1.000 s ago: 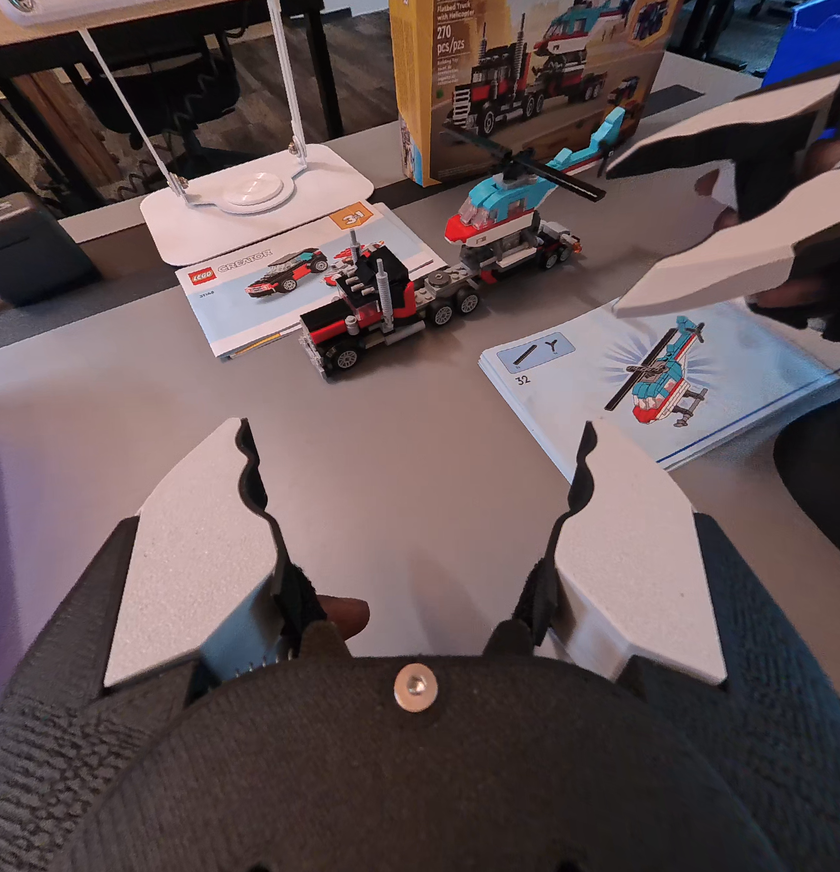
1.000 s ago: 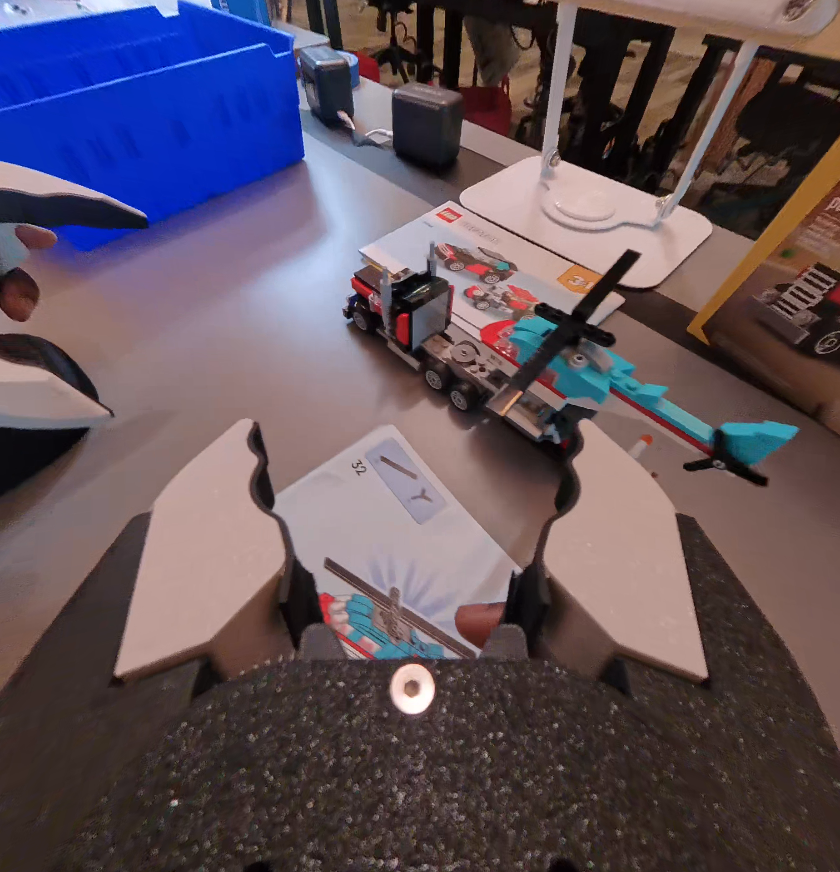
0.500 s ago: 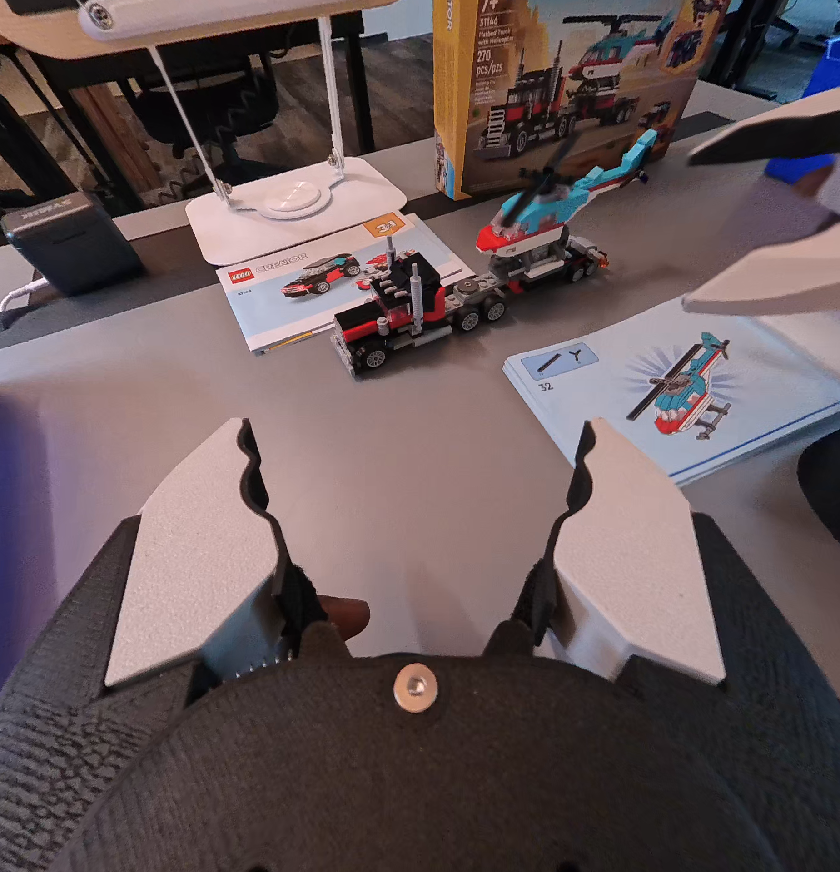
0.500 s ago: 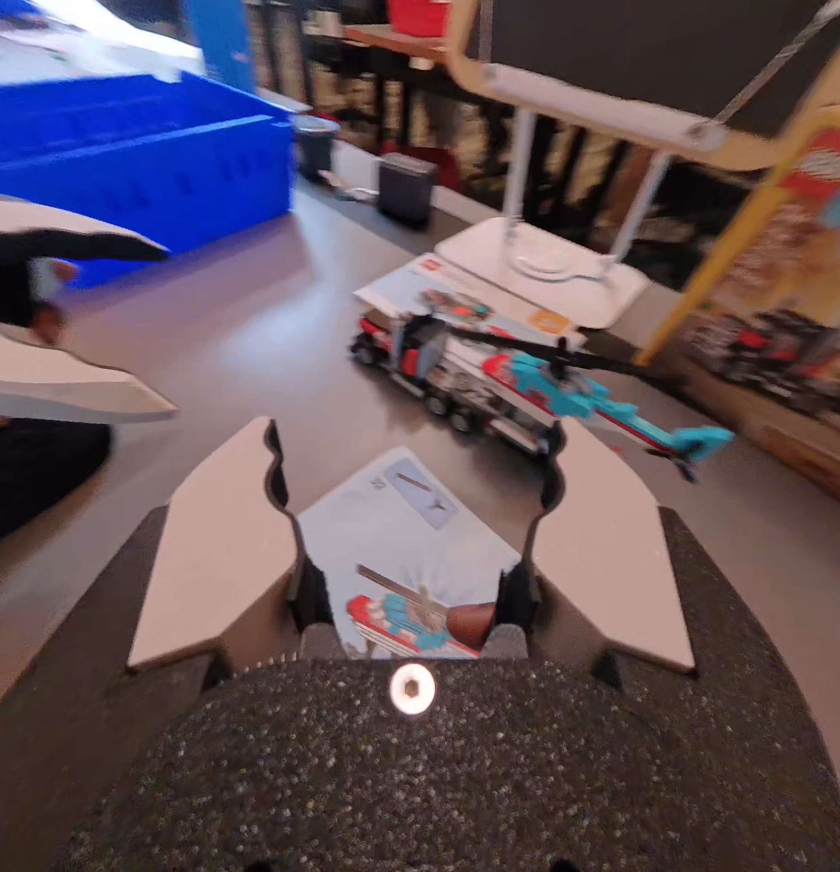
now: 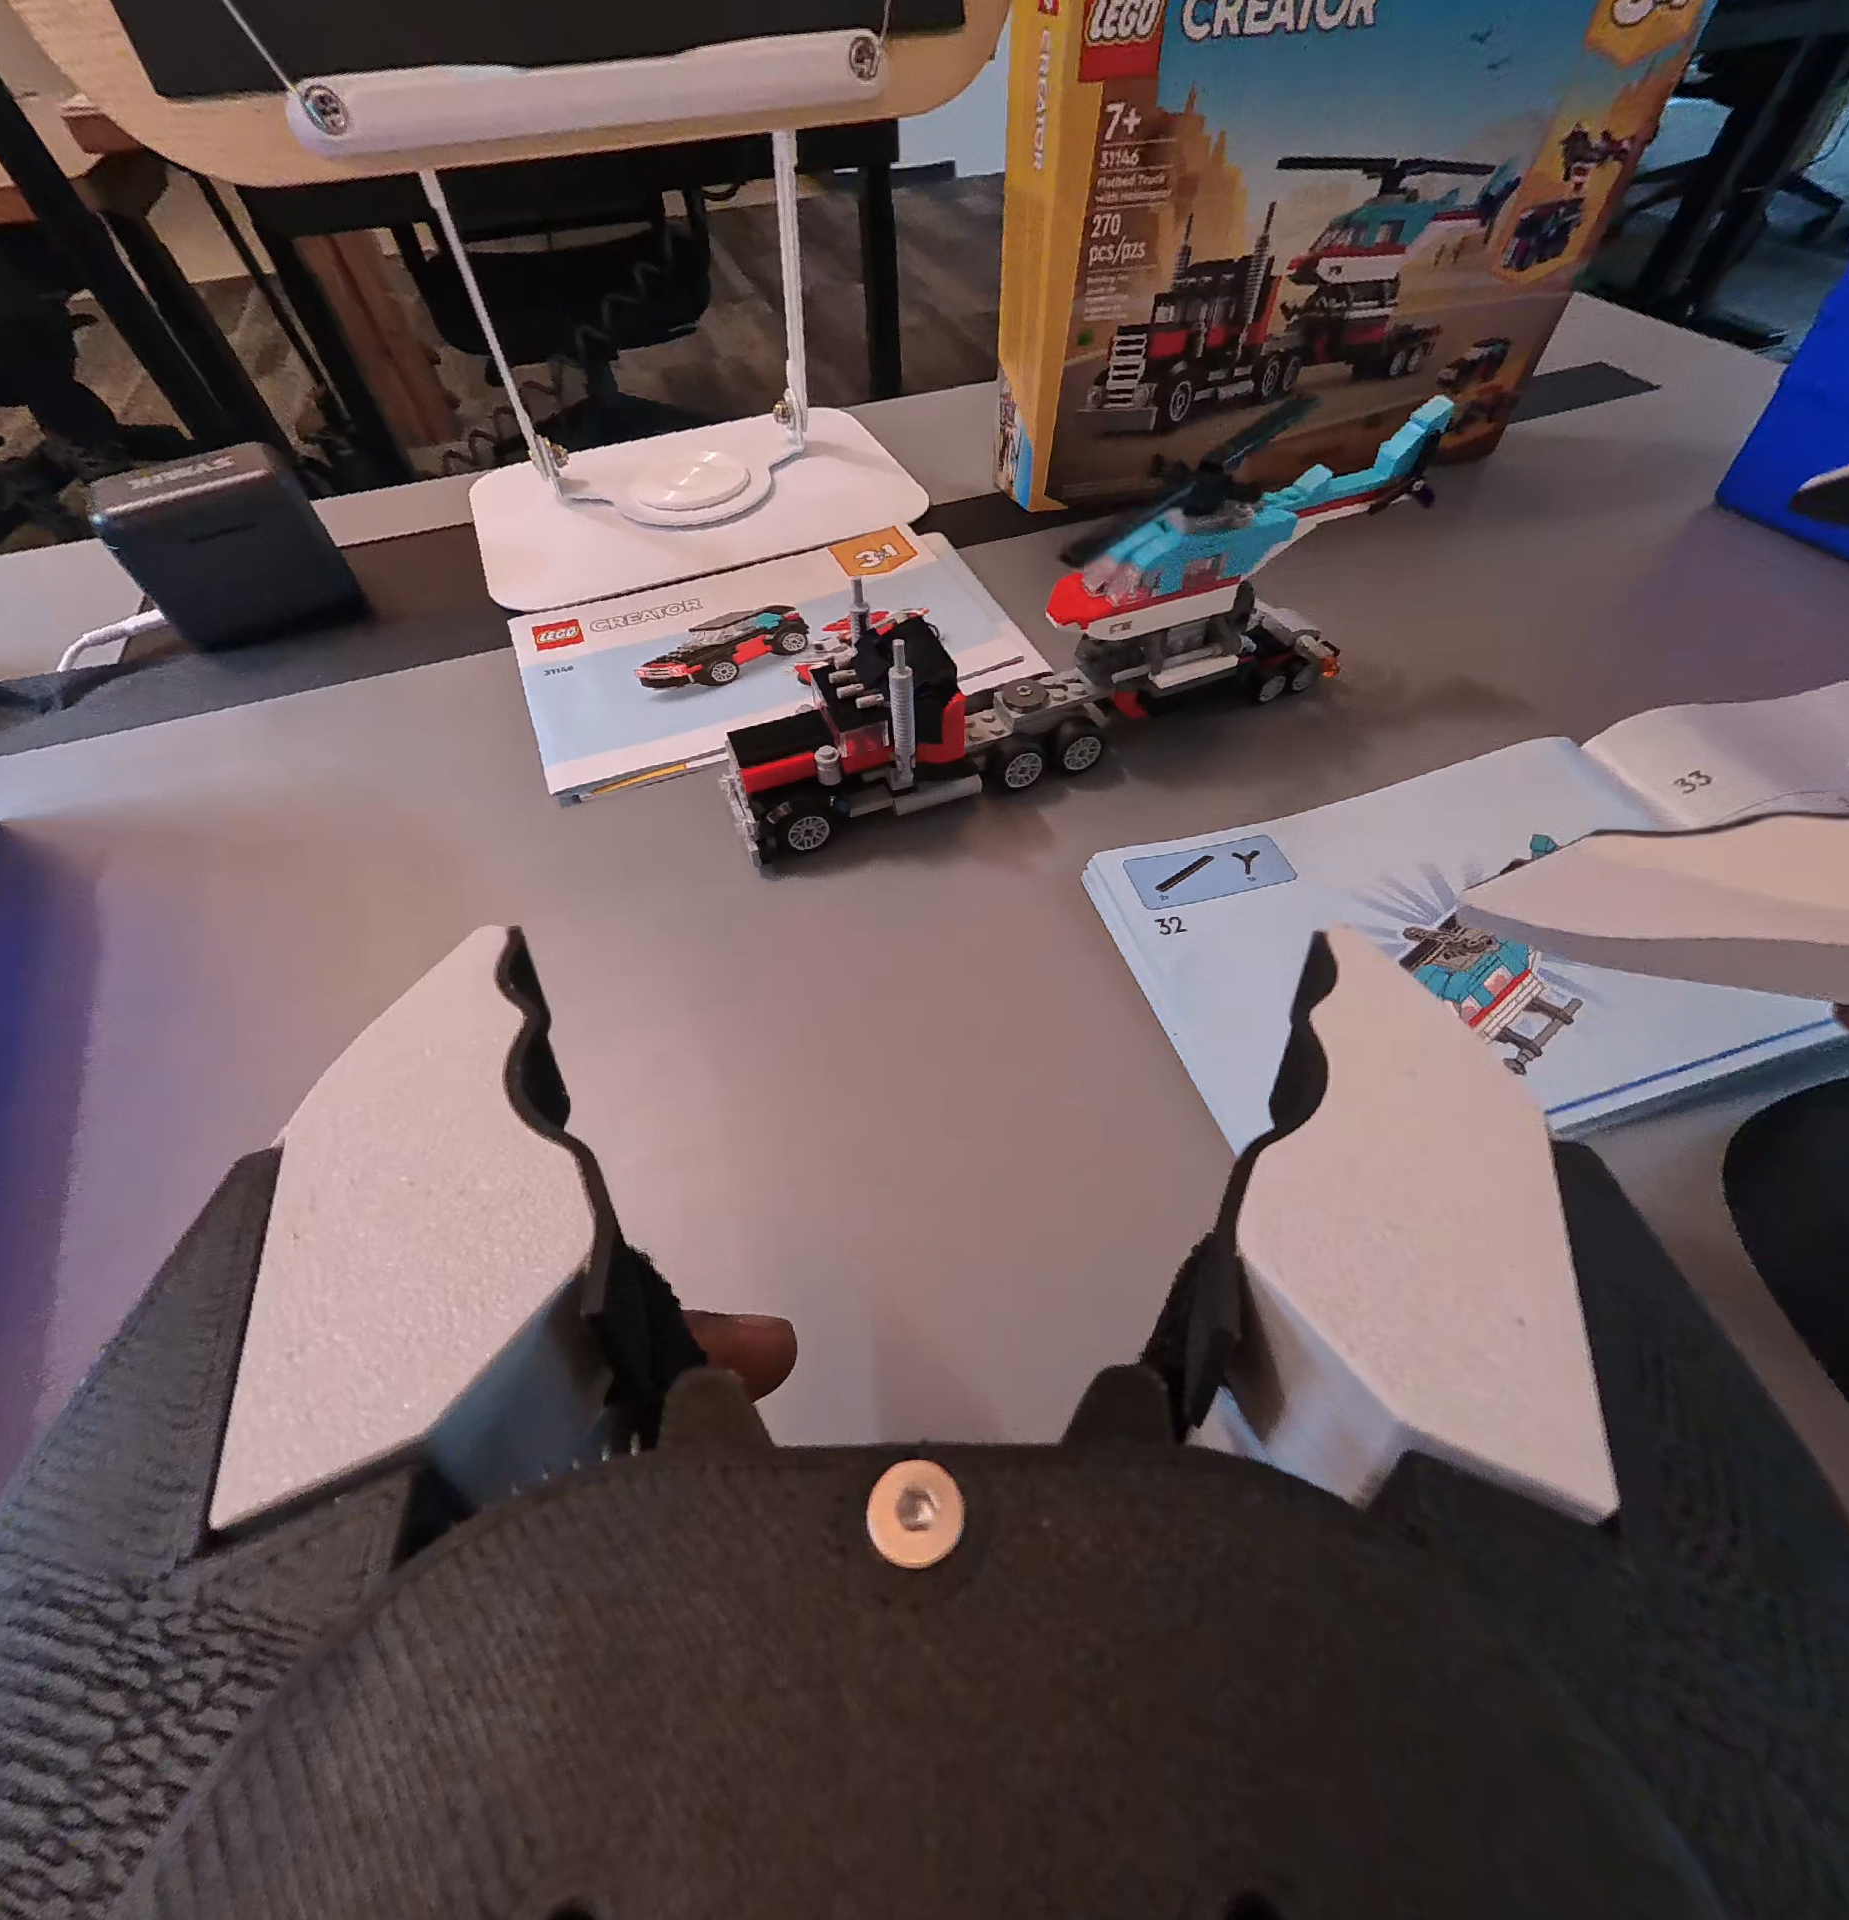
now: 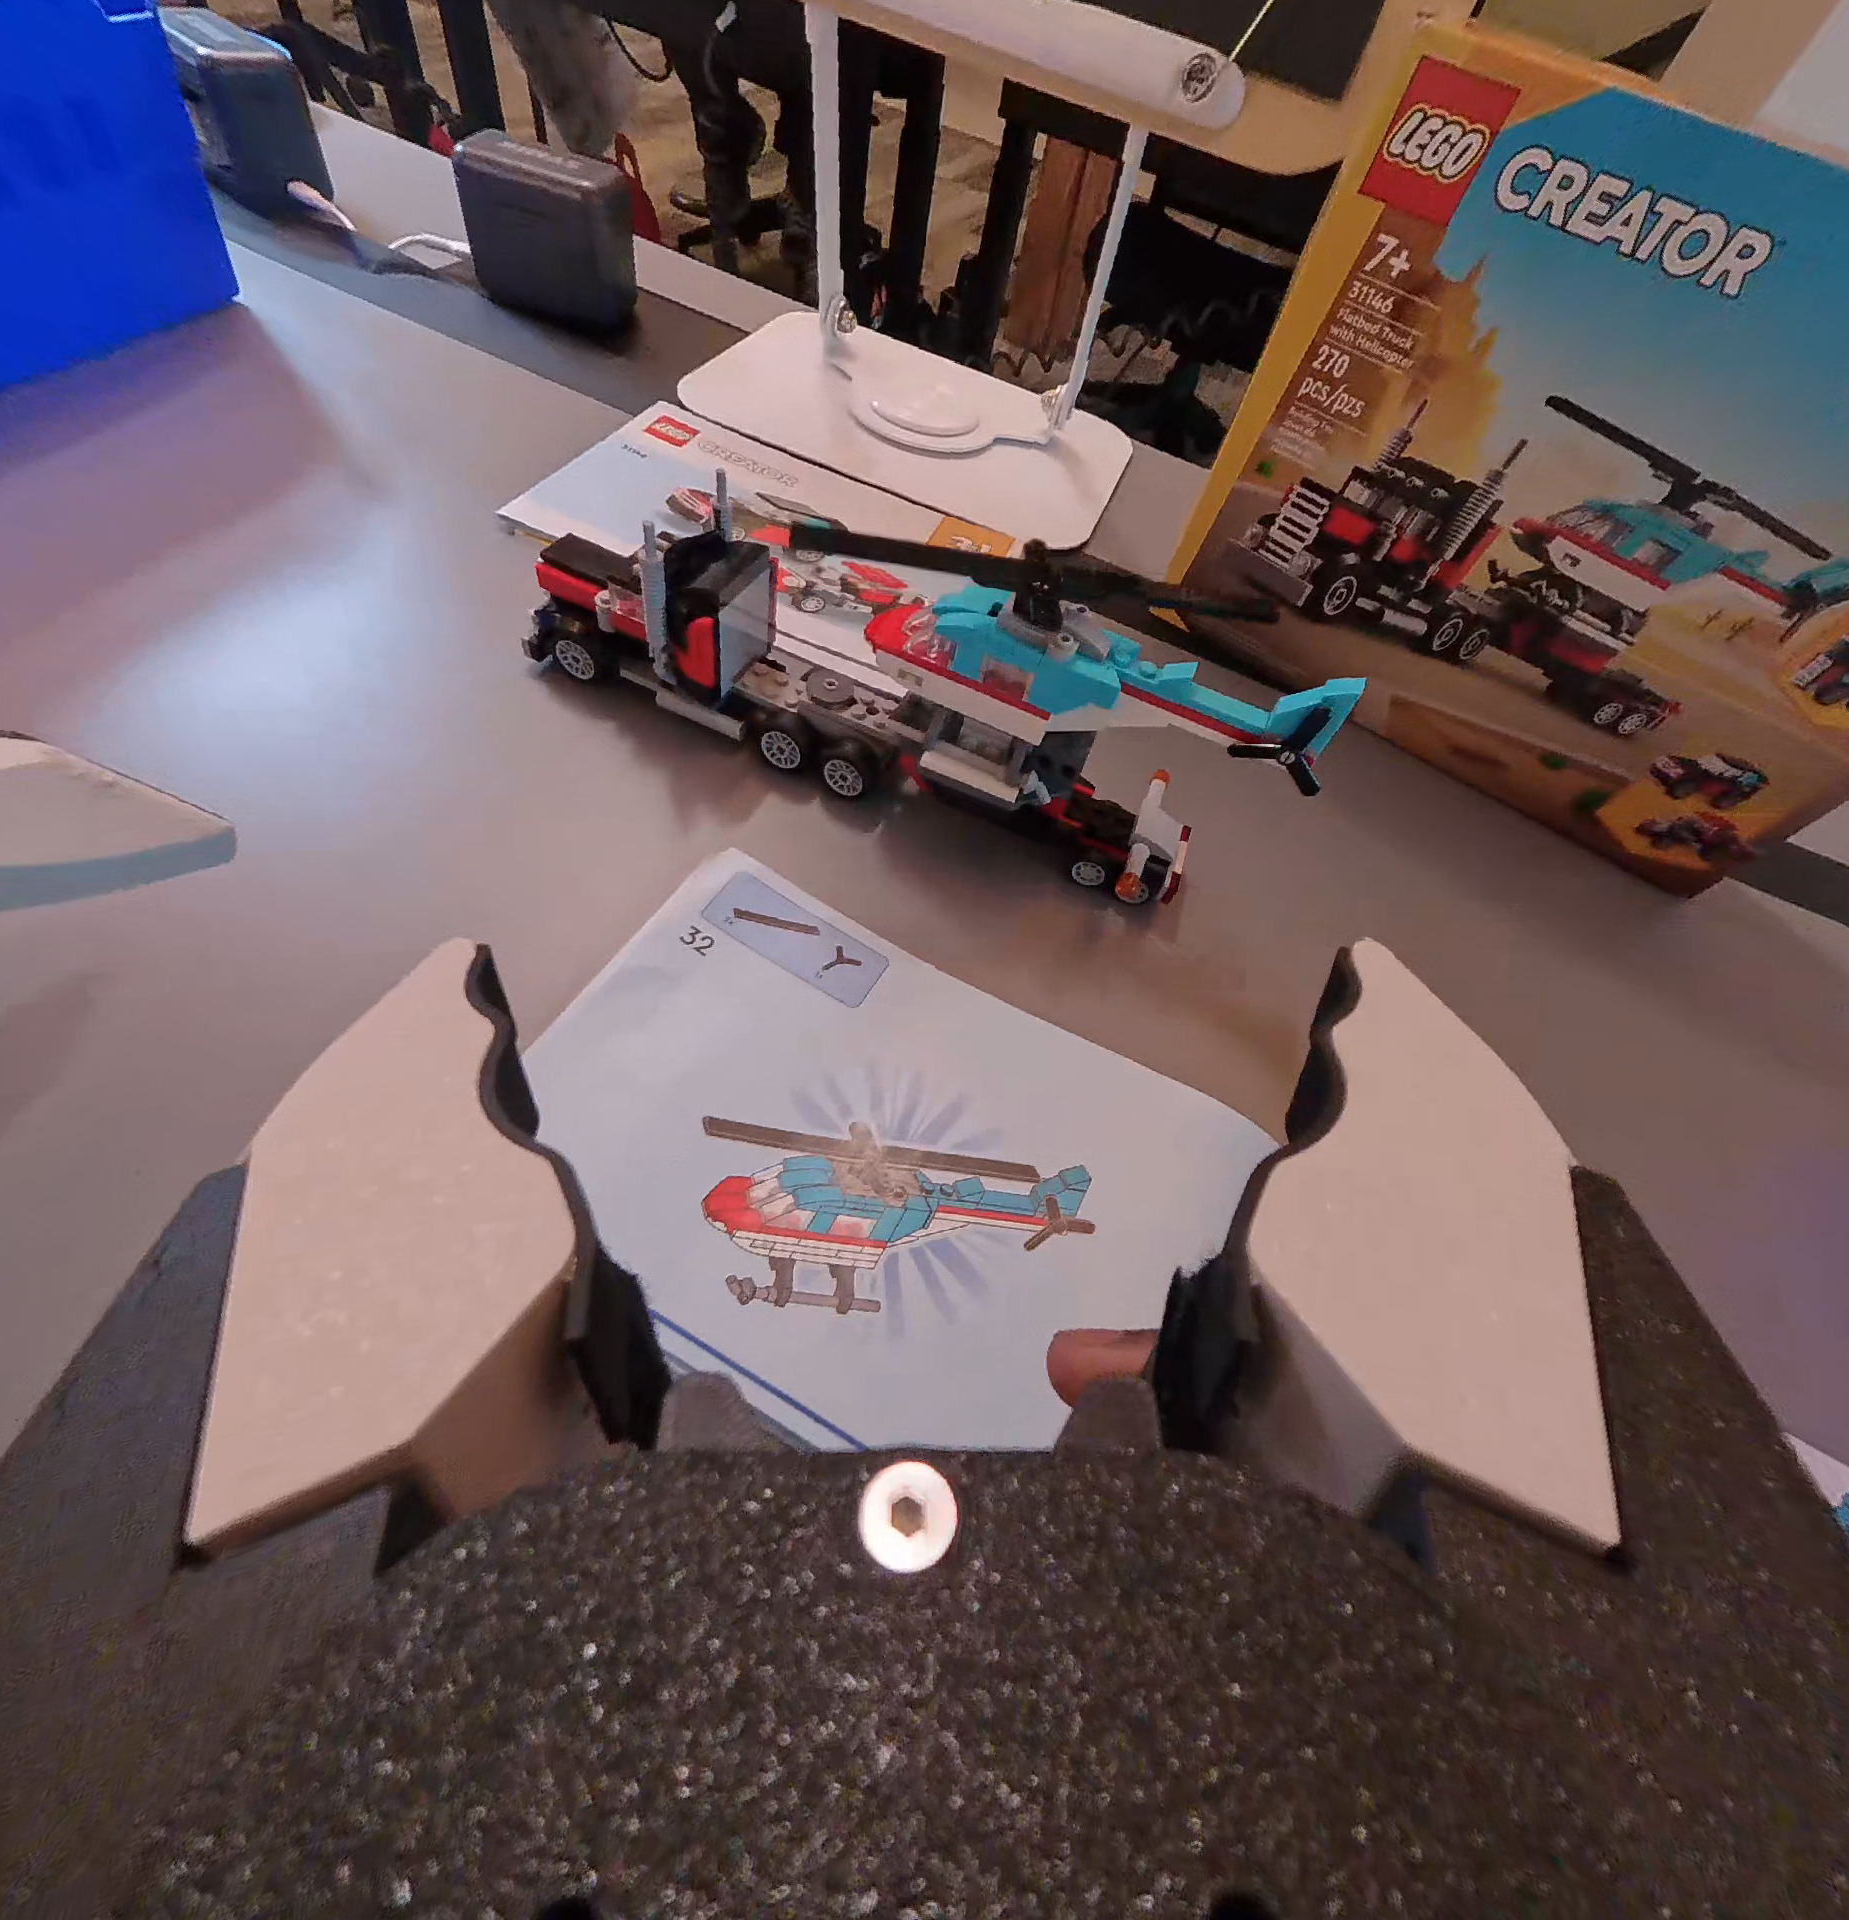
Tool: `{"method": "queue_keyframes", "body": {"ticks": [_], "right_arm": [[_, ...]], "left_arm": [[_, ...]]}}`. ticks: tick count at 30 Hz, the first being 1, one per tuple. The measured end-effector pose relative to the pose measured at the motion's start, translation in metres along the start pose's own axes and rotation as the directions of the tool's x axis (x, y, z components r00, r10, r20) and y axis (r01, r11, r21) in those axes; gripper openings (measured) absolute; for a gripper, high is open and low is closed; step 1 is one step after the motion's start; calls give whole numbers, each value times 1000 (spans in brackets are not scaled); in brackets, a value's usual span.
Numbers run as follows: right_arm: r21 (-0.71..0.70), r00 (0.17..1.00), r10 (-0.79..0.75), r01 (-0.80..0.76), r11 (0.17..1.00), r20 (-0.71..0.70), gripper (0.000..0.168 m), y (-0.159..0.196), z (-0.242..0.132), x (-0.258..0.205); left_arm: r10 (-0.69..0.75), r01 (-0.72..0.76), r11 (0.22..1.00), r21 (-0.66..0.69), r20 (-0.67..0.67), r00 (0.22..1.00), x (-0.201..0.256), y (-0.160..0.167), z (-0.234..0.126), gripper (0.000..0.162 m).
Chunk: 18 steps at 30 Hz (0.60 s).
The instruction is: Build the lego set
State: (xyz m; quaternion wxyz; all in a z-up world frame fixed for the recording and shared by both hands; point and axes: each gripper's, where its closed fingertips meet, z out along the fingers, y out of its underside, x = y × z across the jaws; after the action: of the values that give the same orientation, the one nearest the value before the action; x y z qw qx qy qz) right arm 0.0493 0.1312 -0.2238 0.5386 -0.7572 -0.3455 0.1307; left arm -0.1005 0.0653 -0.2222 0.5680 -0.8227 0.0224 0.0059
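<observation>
Left gripper (image 5: 915, 971): jaws wide apart, empty. Right gripper (image 6: 904, 987): same, above open booklet (image 6: 899, 1174). Truck (image 6: 691, 644) carries helicopter (image 6: 1065, 665), noses aligned along the trailer.

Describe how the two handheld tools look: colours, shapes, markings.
Both match: the left tool and right tool each have two broad pale grey fingers with wavy black-lined inner edges, on a rounded, rough black body with one silver hex screw. No cables or markings show.

Left gripper (image 5: 915, 951): pale grey wavy-edged fingers, black textured body (one silver hex screw).
Right gripper (image 6: 904, 961): same build, speckled black body.
</observation>
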Motion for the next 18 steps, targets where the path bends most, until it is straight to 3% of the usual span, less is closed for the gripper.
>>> {"method": "queue_keyframes", "body": {"ticks": [3,5,8,10,14,18], "right_arm": [[-1,1000,6,-6,1000,21,141,0,0,0],[11,1000,15,-16,1000,20,140,-2,-1,9],[57,998,-2,-1,998,55,129,-11,-4,25],[128,977,-39,12,992,208,125,-24,-3,23],[193,838,-205,121,974,507,118,-44,10,19],[43,763,-255,286,957,594,114,-29,52,34]], "left_arm": [[28,-26,999,32,-58,998,11,-4,1,131],[70,-61,996,67,-135,988,24,-12,4,108],[137,-124,989,75,-209,968,37,-22,13,90],[155,-143,987,72,-223,962,38,-29,17,90],[140,-121,988,95,-229,963,36,-34,18,90],[110,-97,993,70,-233,966,32,-24,19,90]]}}
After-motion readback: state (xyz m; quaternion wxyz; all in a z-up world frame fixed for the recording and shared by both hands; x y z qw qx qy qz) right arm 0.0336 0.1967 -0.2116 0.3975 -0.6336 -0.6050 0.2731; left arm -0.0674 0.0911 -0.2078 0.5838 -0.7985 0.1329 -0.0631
